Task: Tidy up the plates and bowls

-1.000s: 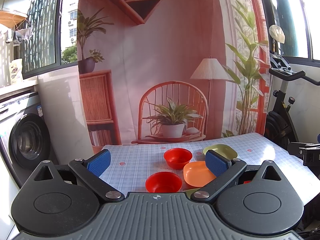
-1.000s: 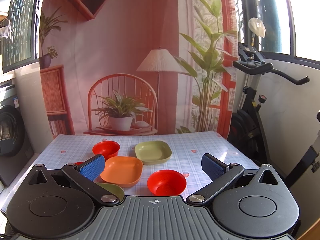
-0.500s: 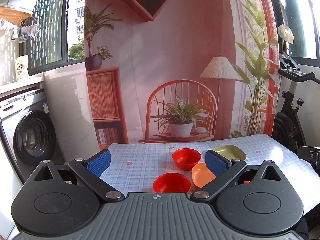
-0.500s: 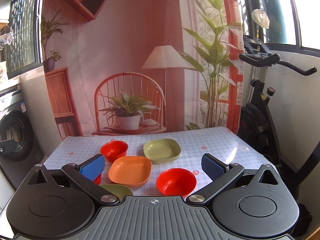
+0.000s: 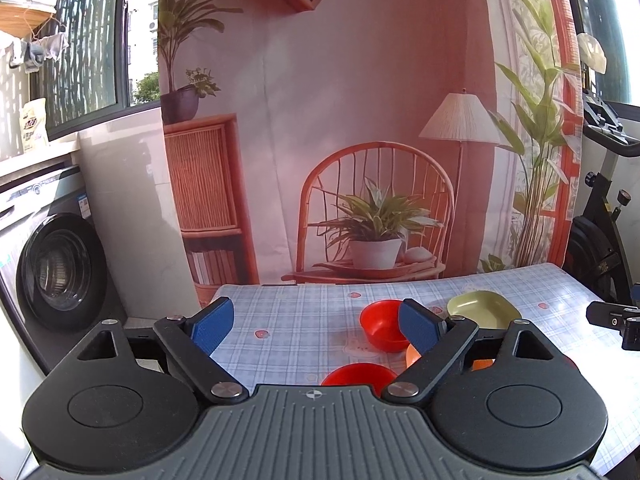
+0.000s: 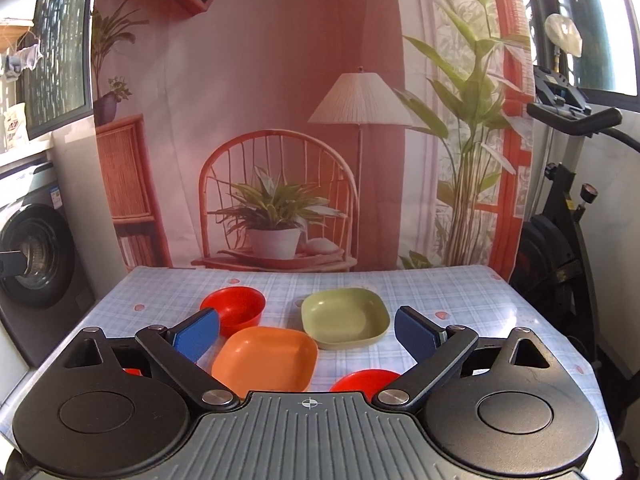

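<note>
Right wrist: orange plate [image 6: 266, 360] between tool [image 6: 307, 330] fingers.

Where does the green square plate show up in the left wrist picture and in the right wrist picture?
Left wrist: the green square plate sits right of centre, beyond the left gripper's right finger.
Right wrist: the plate lies near centre, just behind the orange plate.
Shared landmark: the far red bowl, left of the plate in both.

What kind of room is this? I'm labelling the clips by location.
Likely a home utility or balcony room staged as a dining spot: a washing machine, an exercise bike, and a printed living-room backdrop behind the table.
</note>
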Available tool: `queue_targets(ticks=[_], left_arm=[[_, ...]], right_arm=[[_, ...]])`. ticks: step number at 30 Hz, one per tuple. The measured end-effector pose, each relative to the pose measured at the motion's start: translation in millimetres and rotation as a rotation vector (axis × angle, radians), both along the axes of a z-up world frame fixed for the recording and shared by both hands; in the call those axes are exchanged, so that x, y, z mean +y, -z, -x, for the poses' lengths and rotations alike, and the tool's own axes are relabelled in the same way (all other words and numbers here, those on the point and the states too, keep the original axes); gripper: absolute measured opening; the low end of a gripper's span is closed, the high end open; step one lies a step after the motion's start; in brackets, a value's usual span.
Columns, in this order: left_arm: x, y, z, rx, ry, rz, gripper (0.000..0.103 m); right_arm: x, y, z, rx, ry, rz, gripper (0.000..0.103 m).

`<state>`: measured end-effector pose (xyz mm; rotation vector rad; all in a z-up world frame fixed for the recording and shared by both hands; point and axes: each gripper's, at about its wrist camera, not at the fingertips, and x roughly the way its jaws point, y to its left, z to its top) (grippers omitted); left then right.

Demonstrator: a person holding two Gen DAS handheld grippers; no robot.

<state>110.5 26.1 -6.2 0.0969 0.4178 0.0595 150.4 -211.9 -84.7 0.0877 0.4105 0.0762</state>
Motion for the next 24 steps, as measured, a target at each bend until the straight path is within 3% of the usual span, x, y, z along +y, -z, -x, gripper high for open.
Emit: queue_targets(ticks=[3, 7, 10, 16, 24], left_arm=[[-1, 10, -15, 0.026, 0.006, 0.009, 0.09], [-3, 41, -35, 0.116, 0.03, 0.066, 0.079], [-4, 70, -47, 0.198, 0.048, 0.115, 0.075], [-1, 128, -64, 0.352, 0.052, 0.142, 0.067], [-3, 177, -74, 0.499, 0.063, 0.194, 0.059]], right_arm=[[8, 8, -21, 0.008, -0.006, 0.001, 0.085], [19, 28, -44, 0.032, -0.008, -0.004, 0.07], [32, 47, -54, 0.071, -0.034, 0.012, 0.063], [51, 91, -68, 0.172, -0.077, 0.051, 0.05], [65, 134, -76, 0.298, -0.123, 0.042, 0.039]])
